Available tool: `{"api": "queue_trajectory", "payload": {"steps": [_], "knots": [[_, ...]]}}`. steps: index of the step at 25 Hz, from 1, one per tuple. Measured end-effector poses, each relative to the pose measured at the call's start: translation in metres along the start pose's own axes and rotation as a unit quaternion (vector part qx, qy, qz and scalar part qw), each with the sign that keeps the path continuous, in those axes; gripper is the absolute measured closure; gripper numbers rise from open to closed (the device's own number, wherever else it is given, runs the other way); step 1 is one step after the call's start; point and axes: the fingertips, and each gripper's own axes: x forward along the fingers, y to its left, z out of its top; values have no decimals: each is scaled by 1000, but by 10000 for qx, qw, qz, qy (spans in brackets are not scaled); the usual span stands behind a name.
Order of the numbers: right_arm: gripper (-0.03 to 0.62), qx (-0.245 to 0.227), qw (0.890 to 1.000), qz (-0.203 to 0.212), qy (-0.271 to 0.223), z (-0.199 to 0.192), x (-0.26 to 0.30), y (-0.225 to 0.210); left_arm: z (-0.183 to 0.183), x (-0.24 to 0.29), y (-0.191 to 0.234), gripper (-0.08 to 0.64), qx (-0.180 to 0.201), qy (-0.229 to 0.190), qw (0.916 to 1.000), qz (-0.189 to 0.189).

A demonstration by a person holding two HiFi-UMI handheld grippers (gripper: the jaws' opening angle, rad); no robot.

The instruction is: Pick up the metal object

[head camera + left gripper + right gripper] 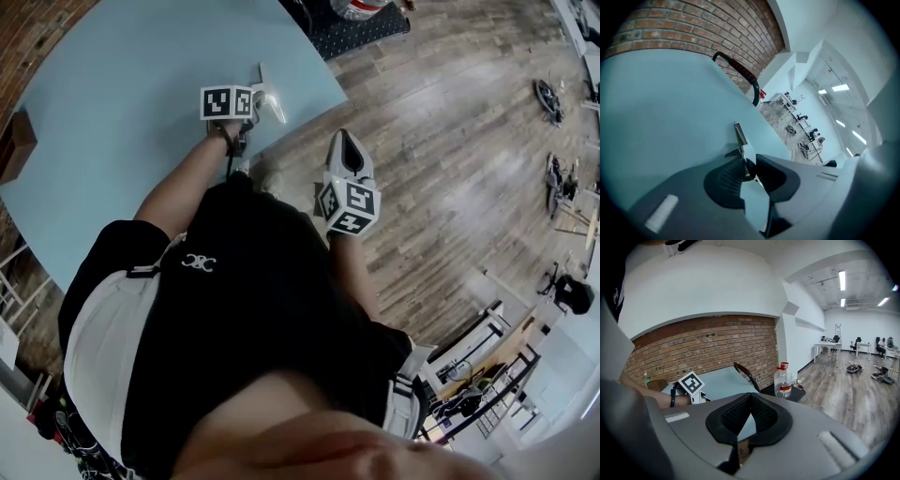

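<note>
The metal object (739, 136), a thin flat strip, sticks out forward from between the pads of my left gripper (749, 163), which is shut on it. All this is low over the light blue table (661, 108); I cannot tell whether the strip touches the tabletop. In the head view the left gripper (266, 94) is near the table's right edge with the pale strip (262, 73) pointing away from it. My right gripper (349, 150) hangs over the wooden floor, off the table, shut with nothing between its pads (740, 413).
A chair back (740, 70), black with red, stands at the table's far edge before a brick wall. A water bottle (782, 380) sits on a dark seat (790, 392). A brown box (17, 141) lies at the table's left edge. Small devices (548, 98) lie on the floor.
</note>
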Motion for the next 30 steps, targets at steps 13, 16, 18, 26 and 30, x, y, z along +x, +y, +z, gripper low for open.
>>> {"api": "queue_trajectory", "payload": {"steps": [13, 16, 18, 26, 30], "knots": [[578, 45, 9990, 287, -326, 24, 4, 0, 29, -51, -36, 558, 671, -734, 9950, 134], [578, 194, 9979, 457, -413, 31, 6, 3, 44, -75, -48, 558, 1150, -1216, 9849, 448], [578, 335, 9967, 568, -482, 37, 10, 4, 52, -92, -57, 558, 1464, -1492, 9760, 607], [578, 430, 9922, 801, -848, 66, 19, 15, 72, -155, -88, 558, 2172, -2477, 9391, 979], [578, 389, 9863, 974, -1276, 90, 12, 28, 82, -177, -100, 558, 2321, -2801, 9252, 1078]]}}
